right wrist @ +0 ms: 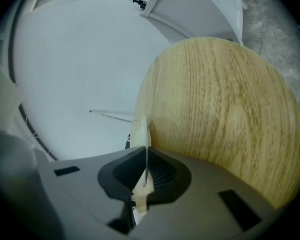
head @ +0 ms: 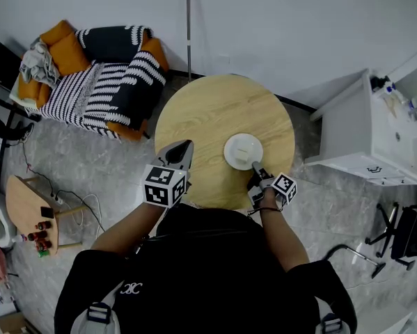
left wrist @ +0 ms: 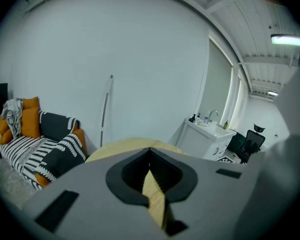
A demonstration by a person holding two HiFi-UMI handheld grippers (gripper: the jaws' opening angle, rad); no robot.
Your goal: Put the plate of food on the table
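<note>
A round wooden table (head: 215,110) stands in front of me. Near its front right edge a white plate (head: 243,150) sits flat on the top; I can make out no food on it. My right gripper (head: 255,167) reaches in from the near side and is shut on the plate's near rim. The right gripper view shows the plate (right wrist: 140,134) edge-on, pinched between the jaws of that gripper (right wrist: 145,171), with the table (right wrist: 220,104) beside it. My left gripper (head: 182,149) hovers over the table's front left edge, shut and holding nothing (left wrist: 151,174).
A sofa (head: 104,75) with a striped blanket and orange cushions stands at the back left. A white sink cabinet (head: 375,131) is at the right, with an office chair (head: 403,235) below it. A small wooden side table (head: 27,207) with cables is at the left.
</note>
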